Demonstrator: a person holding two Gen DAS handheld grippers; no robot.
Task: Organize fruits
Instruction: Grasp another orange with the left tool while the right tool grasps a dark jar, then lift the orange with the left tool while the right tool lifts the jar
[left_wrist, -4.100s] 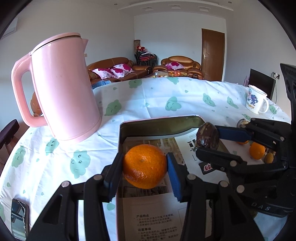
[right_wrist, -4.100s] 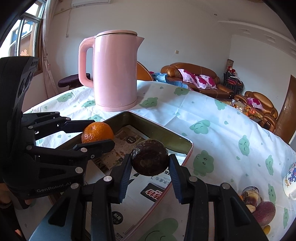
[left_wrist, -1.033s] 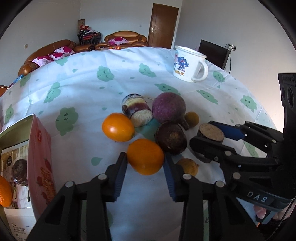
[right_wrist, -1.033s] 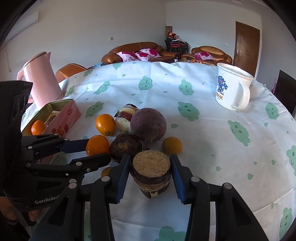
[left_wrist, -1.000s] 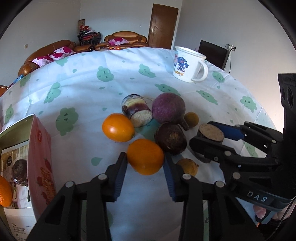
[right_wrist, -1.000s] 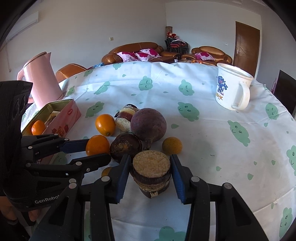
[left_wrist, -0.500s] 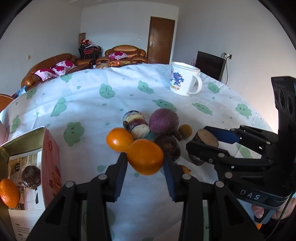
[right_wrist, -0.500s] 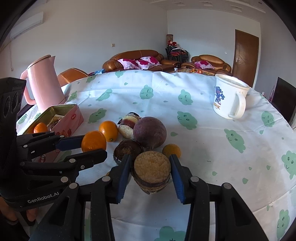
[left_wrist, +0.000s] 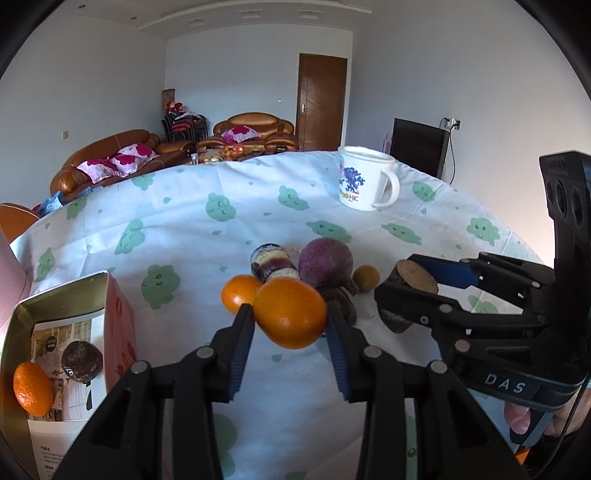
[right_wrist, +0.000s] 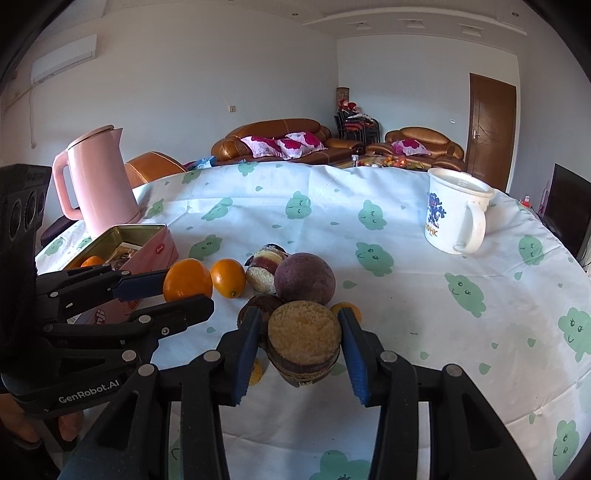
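Tablecloth with green blobs; sofas behind; left gripper clamps orange, right gripper clamps cut fruit.

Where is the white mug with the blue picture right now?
The white mug stands upright on the tablecloth at the far right of the right wrist view, well behind the fruit pile and apart from it.

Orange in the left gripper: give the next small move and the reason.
Probably carry the round orange, clamped in the left gripper, leftward over the open pink tin, which already holds another orange and a dark fruit.
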